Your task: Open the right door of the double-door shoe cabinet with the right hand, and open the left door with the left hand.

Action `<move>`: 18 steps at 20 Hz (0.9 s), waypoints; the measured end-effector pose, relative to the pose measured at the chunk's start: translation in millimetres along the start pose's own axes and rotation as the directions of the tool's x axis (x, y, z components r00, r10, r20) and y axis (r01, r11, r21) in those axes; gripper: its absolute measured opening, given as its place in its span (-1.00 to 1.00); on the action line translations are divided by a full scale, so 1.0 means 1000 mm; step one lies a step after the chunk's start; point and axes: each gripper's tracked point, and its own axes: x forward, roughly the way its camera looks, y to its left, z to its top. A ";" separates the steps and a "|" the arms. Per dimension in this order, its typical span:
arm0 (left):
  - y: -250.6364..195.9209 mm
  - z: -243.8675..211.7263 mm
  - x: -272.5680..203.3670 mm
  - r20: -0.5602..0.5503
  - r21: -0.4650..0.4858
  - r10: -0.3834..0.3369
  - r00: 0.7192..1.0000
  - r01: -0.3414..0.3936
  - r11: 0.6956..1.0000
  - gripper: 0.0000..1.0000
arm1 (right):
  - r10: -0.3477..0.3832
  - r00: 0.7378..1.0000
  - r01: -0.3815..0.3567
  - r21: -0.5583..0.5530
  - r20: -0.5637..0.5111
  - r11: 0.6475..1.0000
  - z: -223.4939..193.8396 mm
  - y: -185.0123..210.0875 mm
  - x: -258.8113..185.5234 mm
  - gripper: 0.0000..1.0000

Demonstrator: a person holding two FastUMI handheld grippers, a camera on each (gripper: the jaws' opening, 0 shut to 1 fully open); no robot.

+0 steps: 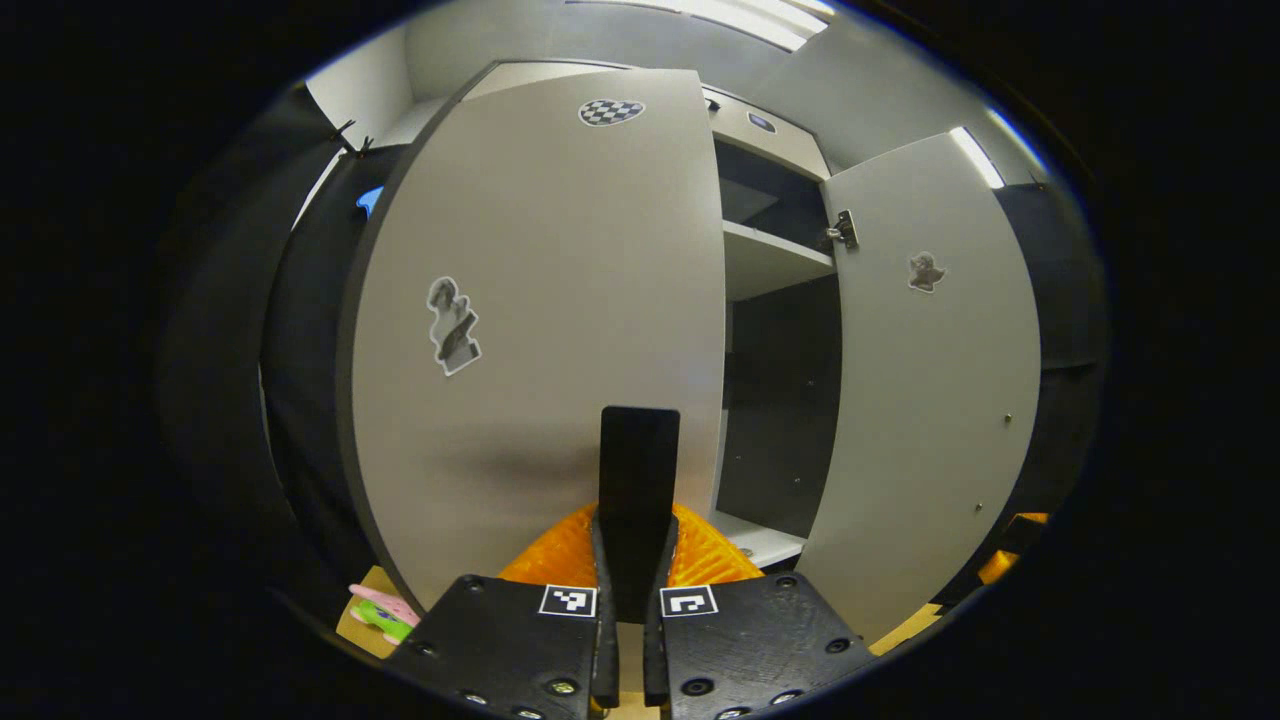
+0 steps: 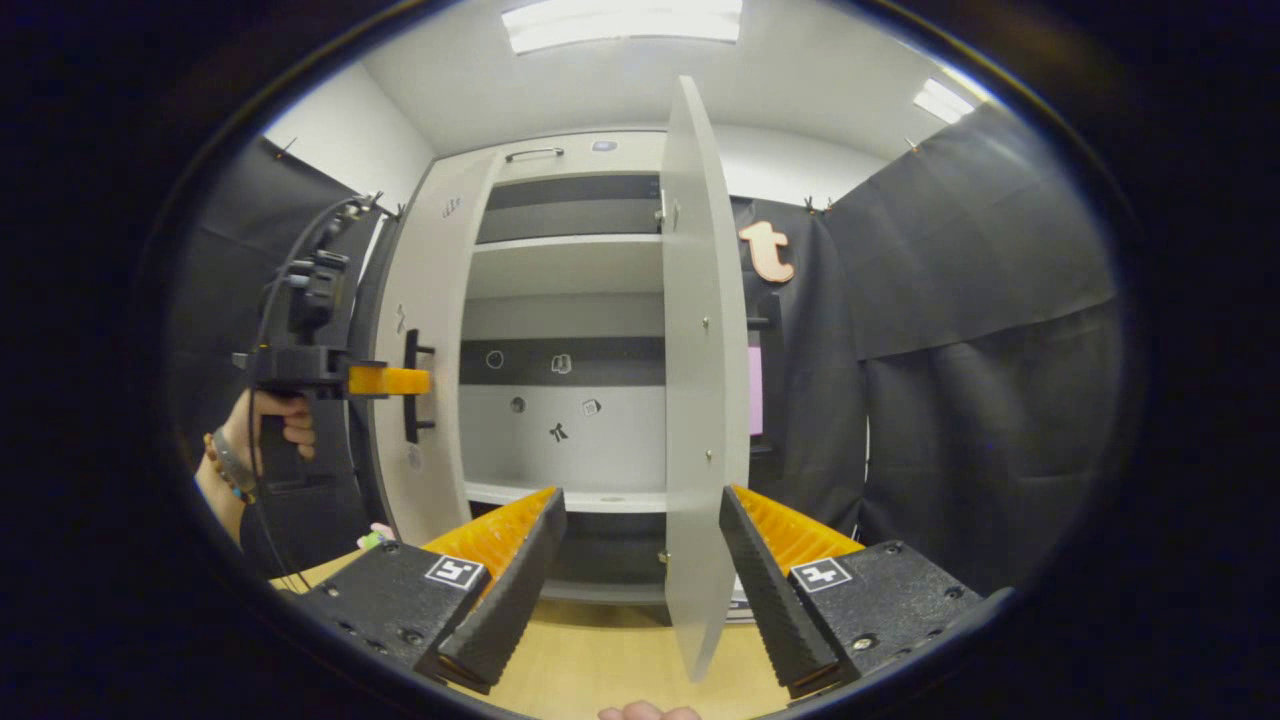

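The left door (image 1: 540, 300) of the pale grey shoe cabinet stands close in front of me, swung partly out. Its black bar handle (image 1: 640, 450) runs up between the fingers of my left gripper (image 1: 637, 525), which is shut on it. In the right gripper view the same gripper (image 2: 400, 381) sits at that handle (image 2: 412, 385), held by a hand (image 2: 275, 425). The right door (image 2: 700, 380) is swung wide and seen edge-on. My right gripper (image 2: 640, 495) is open, one finger on each side of the door's lower edge, not touching it.
Inside the cabinet are pale shelves (image 2: 565, 265) and a dark back panel with small stickers. Black cloth walls (image 2: 980, 400) close in both sides. A light wooden surface (image 2: 600, 660) lies below, with a small pink and green toy (image 1: 380, 612) at the left door's foot.
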 end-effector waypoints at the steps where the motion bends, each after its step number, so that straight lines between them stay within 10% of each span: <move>1: 0.003 0.001 -0.014 0.006 0.021 0.003 1.000 -0.003 1.000 -0.82 | 0.003 1.000 -0.003 0.006 0.003 1.000 -0.001 0.001 0.001 0.92; 18: 0.169 0.008 -0.136 0.089 0.044 0.304 0.949 -0.309 0.950 -0.98 | 0.069 0.998 -0.069 0.011 0.010 0.998 -0.006 0.022 0.017 0.92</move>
